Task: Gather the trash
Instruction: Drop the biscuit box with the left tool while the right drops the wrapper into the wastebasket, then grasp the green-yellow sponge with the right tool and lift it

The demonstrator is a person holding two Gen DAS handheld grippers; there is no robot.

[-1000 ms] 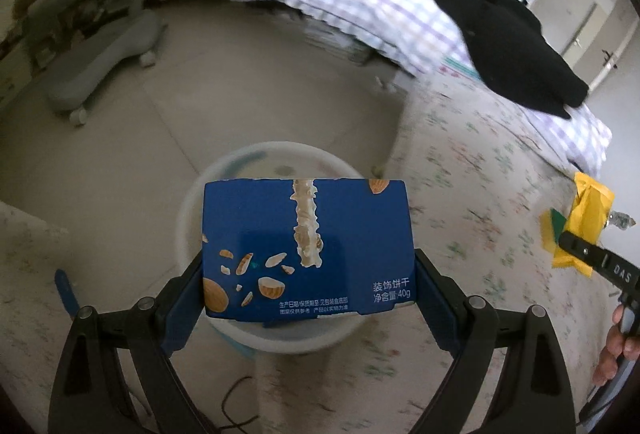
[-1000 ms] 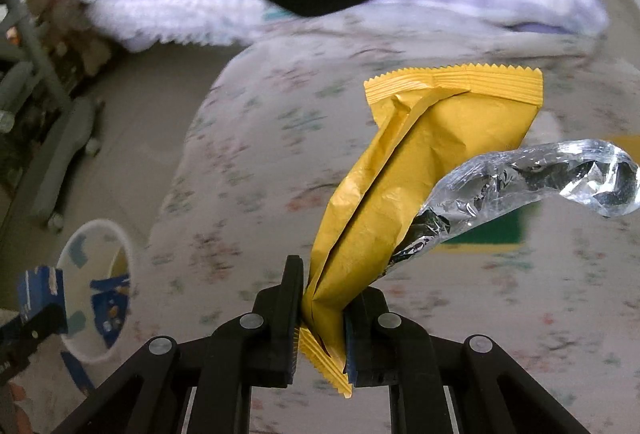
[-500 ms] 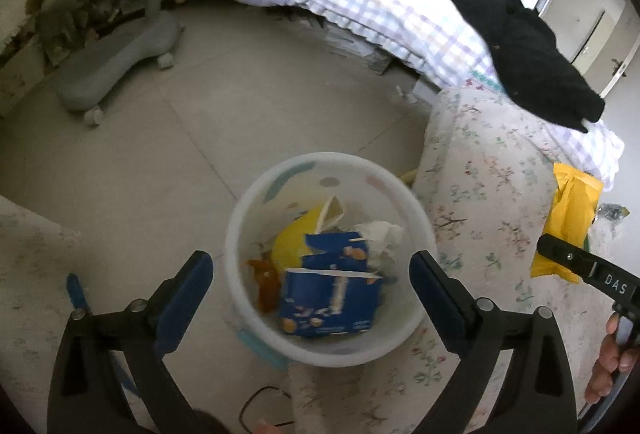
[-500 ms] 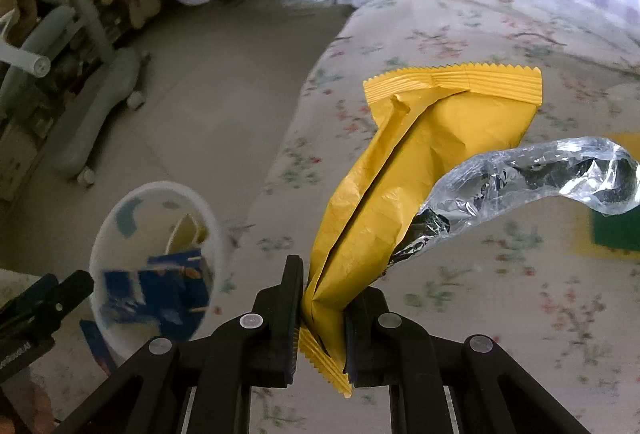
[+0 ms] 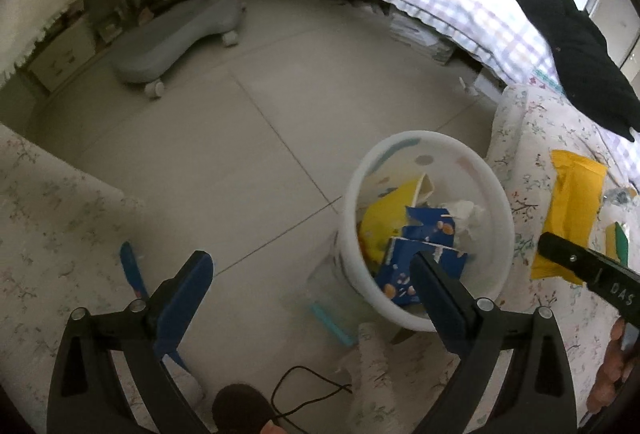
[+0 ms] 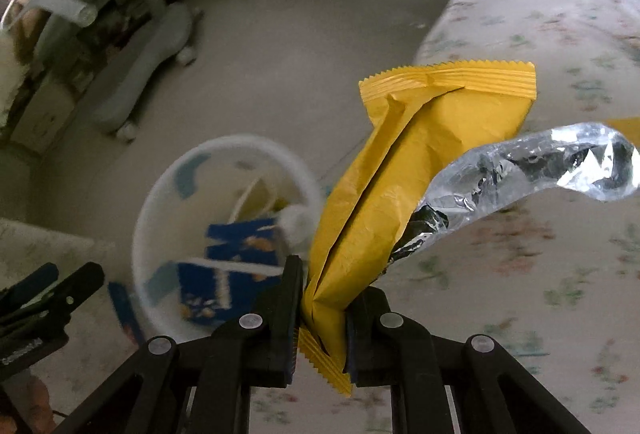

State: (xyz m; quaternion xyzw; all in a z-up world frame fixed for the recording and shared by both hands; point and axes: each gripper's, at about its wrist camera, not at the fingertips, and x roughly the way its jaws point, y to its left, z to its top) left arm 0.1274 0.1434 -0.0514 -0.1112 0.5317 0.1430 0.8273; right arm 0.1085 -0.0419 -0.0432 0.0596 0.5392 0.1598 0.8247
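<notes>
One crinkled yellow foil wrapper (image 6: 404, 194), pinched by the right gripper (image 6: 320, 318), needs carrying over the round white plastic bin (image 5: 428, 234); left gripper (image 5: 312, 274) fingers gape empty.

Bin (image 6: 224, 154) mouth lies open ahead-left of the right claw (image 6: 320, 318) — box (image 6: 236, 258) fills its near side.

Both views down onto bin (image 5: 428, 234)

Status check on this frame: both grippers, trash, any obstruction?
Left gripper open, empty. Right gripper shut on yellow wrapper. Blue box in white bin. Nothing blocking.
</notes>
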